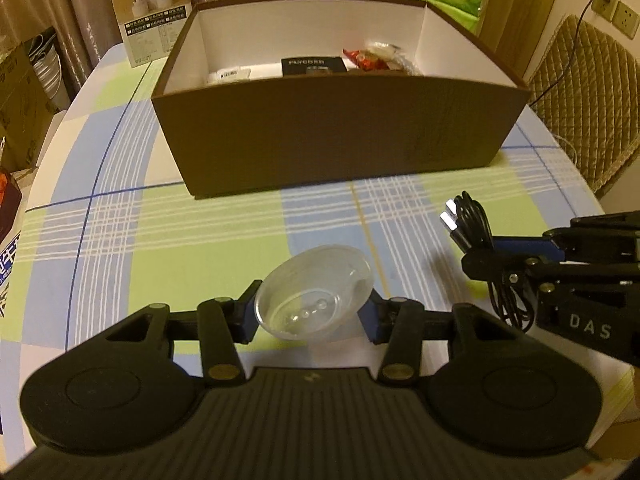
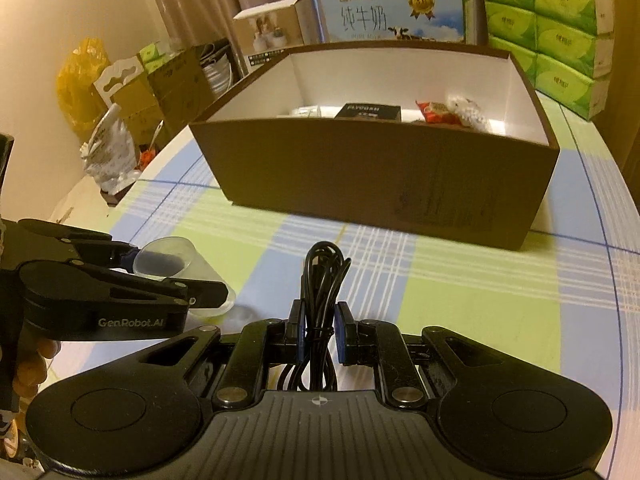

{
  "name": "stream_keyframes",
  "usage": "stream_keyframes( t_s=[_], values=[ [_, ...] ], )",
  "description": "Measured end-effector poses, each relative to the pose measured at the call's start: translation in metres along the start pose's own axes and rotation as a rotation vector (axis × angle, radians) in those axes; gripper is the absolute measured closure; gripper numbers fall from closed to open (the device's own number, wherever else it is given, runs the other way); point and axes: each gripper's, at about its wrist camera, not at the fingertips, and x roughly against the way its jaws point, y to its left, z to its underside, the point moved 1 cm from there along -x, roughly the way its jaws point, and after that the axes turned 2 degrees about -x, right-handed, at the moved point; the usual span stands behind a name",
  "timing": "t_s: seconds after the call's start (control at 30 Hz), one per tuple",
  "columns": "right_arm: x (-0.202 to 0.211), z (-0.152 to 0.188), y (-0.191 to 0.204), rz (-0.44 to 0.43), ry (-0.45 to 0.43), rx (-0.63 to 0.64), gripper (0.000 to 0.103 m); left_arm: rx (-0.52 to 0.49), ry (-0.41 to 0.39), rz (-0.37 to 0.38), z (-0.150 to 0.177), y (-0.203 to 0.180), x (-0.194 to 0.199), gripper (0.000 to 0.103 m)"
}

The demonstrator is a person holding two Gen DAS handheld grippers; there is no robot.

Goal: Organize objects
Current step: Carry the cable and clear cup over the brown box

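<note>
Clear plastic cup: I am holding the clear plastic cup between the fingers of my left gripper; the blue pads are pressing on both of its sides, and it is tilting with its mouth toward the far right, above the surface.
Left gripper: I am seeing it closed on the cup, and no earlier view is letting me say more.
Black cable: I am gripping the bundled black cable in my right gripper; its loop is standing up beyond the fingertips and the rest is hanging down behind the pads.
Right gripper: its fingers are sitting nearly together, squeezing the thin bundle between the blue pads.
Cable from the left view: the cable with its two bright plugs is showing at the right, near the cup but apart from it.
Brown box: the open brown box is sitting on the far side of the surface, white inside, already holding a black packet, a red wrapper and a white item.
Surface: the checked cloth in green, blue and white is covering it, bare between the box and my grippers.
Behind the box: a milk carton and stacked green tissue packs are standing far off.
</note>
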Motion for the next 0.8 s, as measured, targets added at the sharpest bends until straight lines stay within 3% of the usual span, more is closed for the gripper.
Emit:
stream_keyframes(
  t_s=[0.53, 0.8],
  values=[
    [0.011, -0.025, -0.005, 0.003, -0.058, -0.007, 0.092, -0.011, -0.065, 0.012, -0.025, 0.004, 0.016, 0.059],
    [0.021, -0.055, -0.011, -0.007, -0.119, -0.008, 0.092, -0.044, -0.131, 0.033, -0.06, -0.003, 0.025, 0.059]
  ],
)
